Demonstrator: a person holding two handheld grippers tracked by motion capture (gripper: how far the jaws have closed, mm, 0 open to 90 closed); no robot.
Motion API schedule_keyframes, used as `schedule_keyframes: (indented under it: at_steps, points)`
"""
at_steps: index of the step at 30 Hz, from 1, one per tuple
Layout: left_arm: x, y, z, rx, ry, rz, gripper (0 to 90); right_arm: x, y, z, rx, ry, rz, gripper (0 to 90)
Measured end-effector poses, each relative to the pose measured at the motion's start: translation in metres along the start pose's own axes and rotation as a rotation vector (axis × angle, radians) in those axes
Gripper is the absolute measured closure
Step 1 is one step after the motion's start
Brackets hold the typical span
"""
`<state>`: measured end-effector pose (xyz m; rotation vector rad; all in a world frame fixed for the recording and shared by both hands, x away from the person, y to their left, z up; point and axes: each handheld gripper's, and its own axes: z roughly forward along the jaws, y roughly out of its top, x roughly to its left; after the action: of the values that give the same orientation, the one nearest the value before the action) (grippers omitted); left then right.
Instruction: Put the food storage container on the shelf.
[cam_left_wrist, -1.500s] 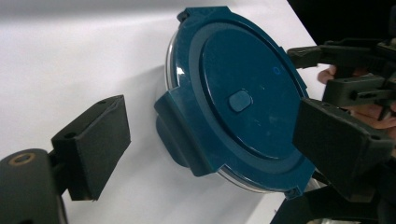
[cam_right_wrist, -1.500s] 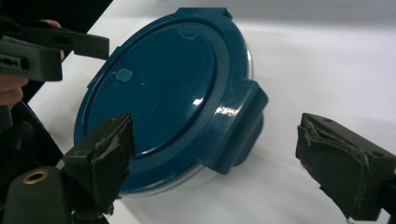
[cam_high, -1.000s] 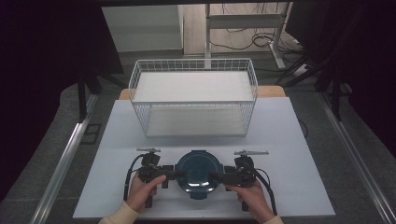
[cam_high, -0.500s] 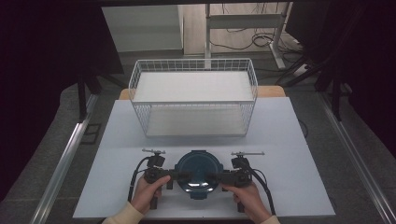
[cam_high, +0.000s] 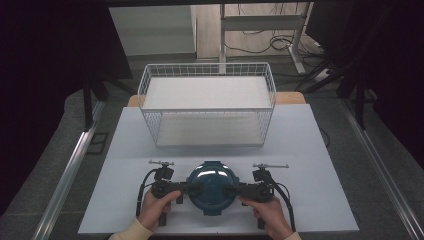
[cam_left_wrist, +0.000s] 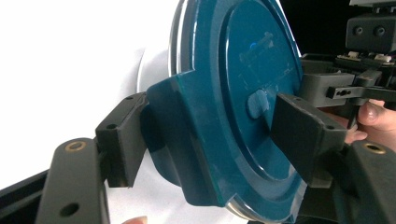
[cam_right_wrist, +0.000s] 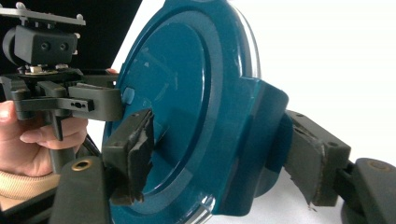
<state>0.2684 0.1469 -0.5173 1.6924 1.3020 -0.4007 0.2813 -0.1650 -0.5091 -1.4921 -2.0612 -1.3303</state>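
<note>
1. The teal lidded container (cam_high: 212, 187) sits on the white table (cam_high: 310, 150), in front of the white wire basket (cam_high: 207, 107) and well apart from it.
2. The left gripper (cam_high: 192, 189) has just been closing; its jaws straddle the container's left side tab (cam_left_wrist: 187, 140) and press on it.
3. The right gripper (cam_high: 231, 189) has likewise been closing on the opposite tab (cam_right_wrist: 261, 140), which it clamps.
</note>
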Motion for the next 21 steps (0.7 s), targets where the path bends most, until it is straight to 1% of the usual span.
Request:
schedule_keyframes:
  at_steps: [4,5,6,11,15,17,21]
  points:
    - [-0.004,-0.002,-0.002,-0.01,0.004,0.013,31.9,0.001,-0.004,-0.004,-0.026,0.008,-0.003,33.1]
    - [-0.005,-0.002,-0.003,-0.014,0.006,0.008,32.2,0.002,-0.005,-0.005,-0.032,0.007,-0.005,33.7]
    - [-0.005,-0.003,-0.004,-0.01,0.007,0.017,32.5,0.002,-0.006,-0.006,-0.034,0.007,-0.005,34.0]
    - [-0.008,-0.005,-0.006,-0.017,0.012,0.027,33.5,0.005,-0.008,-0.009,-0.048,0.004,-0.018,35.8]
    - [-0.01,-0.006,-0.008,-0.024,0.013,0.023,34.6,0.007,-0.009,-0.01,-0.053,0.002,-0.03,36.4]
    - [-0.011,-0.006,-0.008,-0.04,0.015,0.019,35.3,0.008,-0.009,-0.011,-0.057,0.002,-0.04,37.0]
    - [-0.015,-0.006,-0.009,-0.04,0.026,0.043,36.4,0.01,-0.009,-0.015,-0.084,-0.005,-0.051,38.8]
